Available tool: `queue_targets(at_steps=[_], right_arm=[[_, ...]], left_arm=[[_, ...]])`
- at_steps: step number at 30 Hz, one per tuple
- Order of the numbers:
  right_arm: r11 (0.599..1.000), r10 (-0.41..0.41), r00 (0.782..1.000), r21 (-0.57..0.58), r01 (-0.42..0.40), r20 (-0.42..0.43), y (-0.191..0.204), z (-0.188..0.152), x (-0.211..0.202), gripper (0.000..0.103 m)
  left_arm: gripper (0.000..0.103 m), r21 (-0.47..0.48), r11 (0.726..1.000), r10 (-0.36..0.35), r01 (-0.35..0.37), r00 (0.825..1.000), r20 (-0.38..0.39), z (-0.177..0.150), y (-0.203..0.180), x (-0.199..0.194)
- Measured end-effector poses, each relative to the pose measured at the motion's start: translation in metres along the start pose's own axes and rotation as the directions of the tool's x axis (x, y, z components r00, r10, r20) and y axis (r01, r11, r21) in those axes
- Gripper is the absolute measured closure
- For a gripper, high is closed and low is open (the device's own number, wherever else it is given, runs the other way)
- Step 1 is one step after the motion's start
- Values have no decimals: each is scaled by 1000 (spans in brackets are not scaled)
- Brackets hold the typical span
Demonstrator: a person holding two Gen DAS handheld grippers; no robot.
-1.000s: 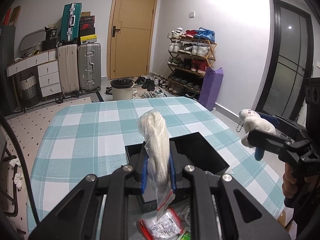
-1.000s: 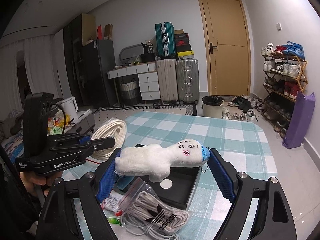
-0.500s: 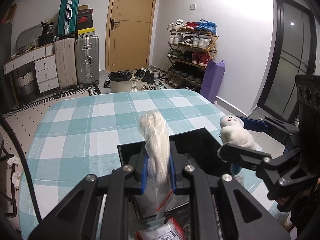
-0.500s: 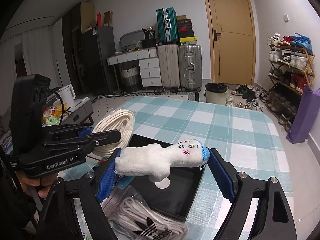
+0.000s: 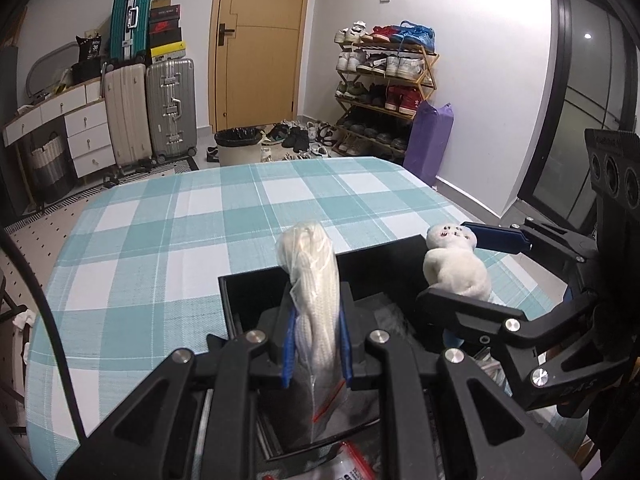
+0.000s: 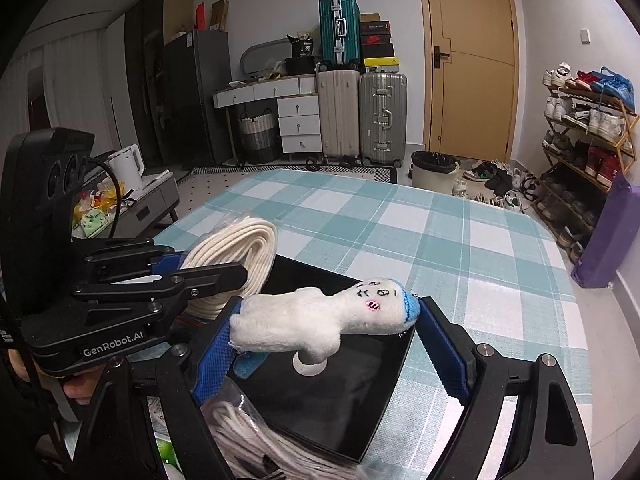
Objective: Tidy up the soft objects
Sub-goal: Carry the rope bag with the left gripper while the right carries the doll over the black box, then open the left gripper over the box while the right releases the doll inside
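Observation:
My left gripper point(image 5: 316, 344) is shut on a clear bag of coiled white laces point(image 5: 314, 280) and holds it over the open black box point(image 5: 248, 300). The bag also shows in the right wrist view point(image 6: 236, 252). My right gripper point(image 6: 328, 332) is shut on a small white plush doll with a blue cap point(image 6: 320, 318), held lengthwise between the blue pads over the black box point(image 6: 360, 392). In the left wrist view the doll point(image 5: 454, 264) and right gripper point(image 5: 476, 272) hover over the box's right side.
The box sits on a table with a teal checked cloth point(image 5: 160, 240). Bagged laces point(image 6: 256, 436) lie near the box's front. Suitcases point(image 5: 152, 108), a shoe rack point(image 5: 384, 88) and a bin point(image 5: 238, 146) stand beyond the table.
Both grippers have moved forward and closer together over the black box. The right gripper with the doll has come in from the right and lower. Both holds are unchanged.

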State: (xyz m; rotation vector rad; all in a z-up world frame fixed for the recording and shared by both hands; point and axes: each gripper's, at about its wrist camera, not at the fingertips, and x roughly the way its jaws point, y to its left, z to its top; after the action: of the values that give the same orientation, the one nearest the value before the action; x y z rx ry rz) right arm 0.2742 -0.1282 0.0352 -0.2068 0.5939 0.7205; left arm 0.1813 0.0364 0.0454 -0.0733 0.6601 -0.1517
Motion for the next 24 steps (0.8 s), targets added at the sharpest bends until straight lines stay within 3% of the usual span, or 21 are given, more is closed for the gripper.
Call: queue_targets(at_steps=[16,24], right_arm=[[1000,14,1000,-24,-15,-24,-1,-1,17,17],[999,13,999,-29,-15,-43,-1,-2,20,11]], left_arm=[[87,0,1000,3,-3,999,-37,-8,3,18],[86,-6,1000,-4,4,999,-52,-9,4,20]])
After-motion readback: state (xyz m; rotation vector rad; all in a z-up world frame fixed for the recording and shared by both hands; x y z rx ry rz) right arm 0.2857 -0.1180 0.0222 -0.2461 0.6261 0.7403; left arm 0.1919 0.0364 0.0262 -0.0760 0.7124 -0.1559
